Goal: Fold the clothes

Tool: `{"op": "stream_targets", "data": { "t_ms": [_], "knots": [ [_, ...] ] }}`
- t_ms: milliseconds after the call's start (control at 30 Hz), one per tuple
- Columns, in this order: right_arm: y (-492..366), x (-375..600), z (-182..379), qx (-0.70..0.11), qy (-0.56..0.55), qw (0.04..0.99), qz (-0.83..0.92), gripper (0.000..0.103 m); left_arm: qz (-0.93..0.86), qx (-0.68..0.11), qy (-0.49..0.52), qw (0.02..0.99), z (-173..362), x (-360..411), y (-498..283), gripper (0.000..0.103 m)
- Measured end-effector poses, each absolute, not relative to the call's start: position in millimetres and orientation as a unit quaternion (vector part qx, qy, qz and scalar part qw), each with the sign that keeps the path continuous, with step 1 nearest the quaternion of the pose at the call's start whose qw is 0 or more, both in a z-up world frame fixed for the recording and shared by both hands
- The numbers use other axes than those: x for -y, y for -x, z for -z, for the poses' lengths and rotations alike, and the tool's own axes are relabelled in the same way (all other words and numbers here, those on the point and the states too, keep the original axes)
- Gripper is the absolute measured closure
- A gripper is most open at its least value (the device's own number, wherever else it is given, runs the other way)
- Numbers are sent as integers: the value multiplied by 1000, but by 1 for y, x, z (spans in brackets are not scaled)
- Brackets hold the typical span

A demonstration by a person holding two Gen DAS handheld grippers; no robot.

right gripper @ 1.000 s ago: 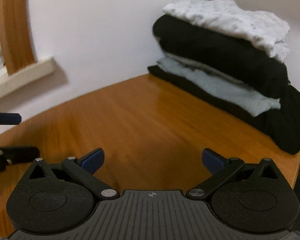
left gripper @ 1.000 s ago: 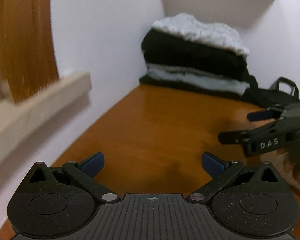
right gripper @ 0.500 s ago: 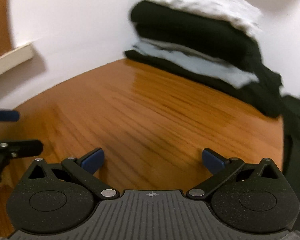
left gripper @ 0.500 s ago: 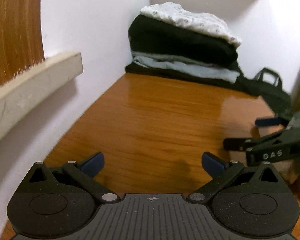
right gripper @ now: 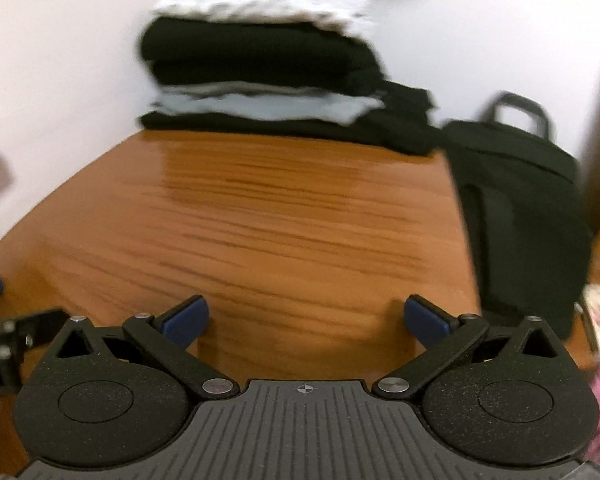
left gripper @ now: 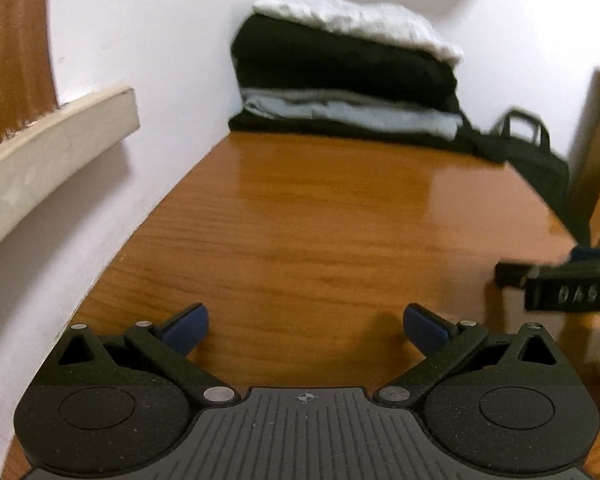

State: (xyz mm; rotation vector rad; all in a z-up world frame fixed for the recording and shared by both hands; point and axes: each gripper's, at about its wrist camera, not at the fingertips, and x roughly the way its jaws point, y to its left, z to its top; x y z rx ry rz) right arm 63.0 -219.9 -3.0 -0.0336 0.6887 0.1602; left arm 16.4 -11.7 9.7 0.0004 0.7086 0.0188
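Both my left tongs (left gripper: 306, 322) and right tongs (right gripper: 306, 318) hang spread and empty; the folded black-and-white clothes stack (right gripper: 260, 60) lies straight ahead across the bare glossy wooden table (right gripper: 292, 216), roughly equally far from each.

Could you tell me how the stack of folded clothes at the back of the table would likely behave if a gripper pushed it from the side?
The stack is soft cloth in several loose layers, so it would probably shear, not slide whole. The white top piece sits crumpled and would likely slip off first. The glossy table suggests the bottom black layer could slide fairly easily.

Glossy wooden table (left gripper: 320, 216) bears soft cloth stack (left gripper: 348, 76).
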Motion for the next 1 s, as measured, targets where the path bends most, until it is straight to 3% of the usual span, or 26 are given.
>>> {"op": "stream_targets", "data": {
  "t_ms": [1000],
  "knots": [
    [-17, 209, 3, -334, -7, 942, -7, 0, 11, -350, -15, 936, -8, 16, -17, 0]
  ]
}}
